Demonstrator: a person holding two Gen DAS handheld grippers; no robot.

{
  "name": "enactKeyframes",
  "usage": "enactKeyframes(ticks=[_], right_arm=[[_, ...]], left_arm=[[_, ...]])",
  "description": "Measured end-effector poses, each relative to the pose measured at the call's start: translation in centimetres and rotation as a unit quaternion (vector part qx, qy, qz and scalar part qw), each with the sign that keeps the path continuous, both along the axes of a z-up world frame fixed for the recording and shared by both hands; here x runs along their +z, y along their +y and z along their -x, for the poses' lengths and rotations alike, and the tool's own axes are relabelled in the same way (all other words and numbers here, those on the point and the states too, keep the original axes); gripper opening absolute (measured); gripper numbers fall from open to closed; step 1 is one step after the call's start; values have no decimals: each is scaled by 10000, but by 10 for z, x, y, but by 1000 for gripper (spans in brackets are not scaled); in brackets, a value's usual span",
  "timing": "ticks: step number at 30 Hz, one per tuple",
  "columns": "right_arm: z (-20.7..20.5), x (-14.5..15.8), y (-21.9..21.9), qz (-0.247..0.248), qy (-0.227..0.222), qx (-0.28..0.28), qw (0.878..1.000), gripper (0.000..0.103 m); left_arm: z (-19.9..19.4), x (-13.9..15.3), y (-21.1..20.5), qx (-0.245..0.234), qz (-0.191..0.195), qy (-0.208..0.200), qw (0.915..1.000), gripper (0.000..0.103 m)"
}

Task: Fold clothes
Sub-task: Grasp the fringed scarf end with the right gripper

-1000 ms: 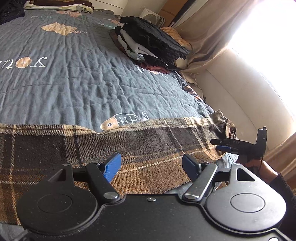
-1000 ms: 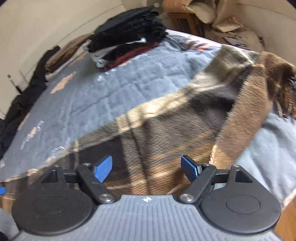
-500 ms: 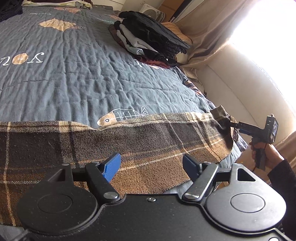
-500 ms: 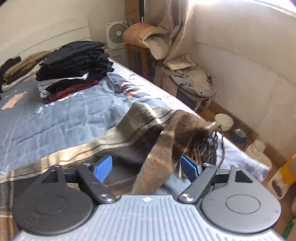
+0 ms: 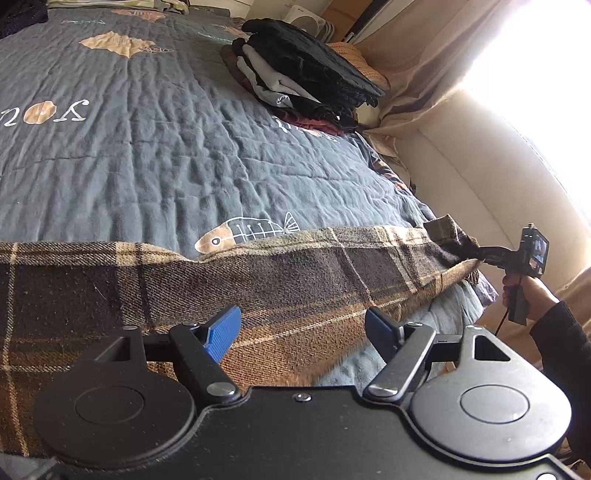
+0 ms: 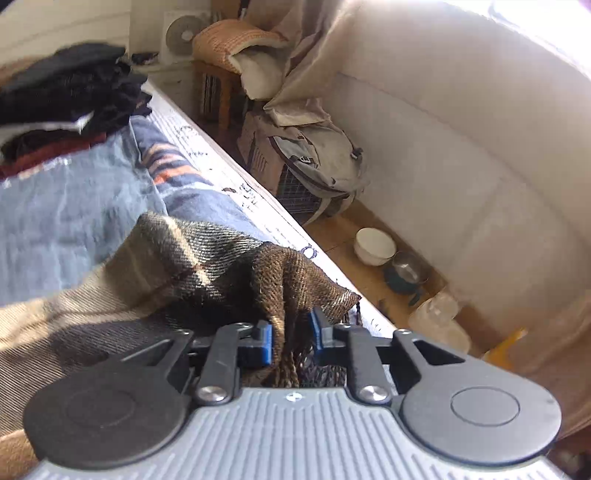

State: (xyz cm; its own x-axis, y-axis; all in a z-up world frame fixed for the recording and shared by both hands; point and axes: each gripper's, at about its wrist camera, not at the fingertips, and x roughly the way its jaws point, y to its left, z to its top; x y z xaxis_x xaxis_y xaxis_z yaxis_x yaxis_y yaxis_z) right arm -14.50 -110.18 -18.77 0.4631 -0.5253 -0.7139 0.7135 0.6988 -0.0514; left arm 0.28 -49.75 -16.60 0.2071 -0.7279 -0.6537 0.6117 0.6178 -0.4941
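A brown plaid scarf (image 5: 258, 280) lies stretched across the near edge of a grey-blue quilted bed (image 5: 147, 147). My left gripper (image 5: 303, 332) is open just above the scarf's middle, holding nothing. My right gripper (image 6: 291, 332) is shut on the scarf's fringed end (image 6: 288, 280) at the bed's right edge. It also shows in the left wrist view (image 5: 491, 254), pulling the scarf end taut.
A stack of folded dark clothes (image 5: 303, 74) sits at the far right of the bed. Beside the bed are a backpack (image 6: 314, 162), a white bowl (image 6: 373, 245), a fan (image 6: 181, 31) and a white padded wall (image 6: 461, 129).
My right gripper has closed on the scarf's fringed end and pulled it out to the right. The left gripper has stayed open over the scarf.
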Motion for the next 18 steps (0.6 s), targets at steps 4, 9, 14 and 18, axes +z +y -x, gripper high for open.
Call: enactKeyframes(ticks=[4,9,14,18], right_arm=[[45,11,-17,-1194,-1284,-321,9840,9],[110,16,-17,-2578,-4093,-217,8750,9],[129,-9,-17,-2784,-4701,-417,8365,9],[114,-22,-20,-1967,-2263,-1027,9484,20]], left_arm=[[0,-4,-5,-20,79,78,9999,73],[5,-5,-5,-108,154,102,9998,73],[6,-6,-1,-87,192,132,9997,73],[8,-4,2,-110,184,106,9997,73]])
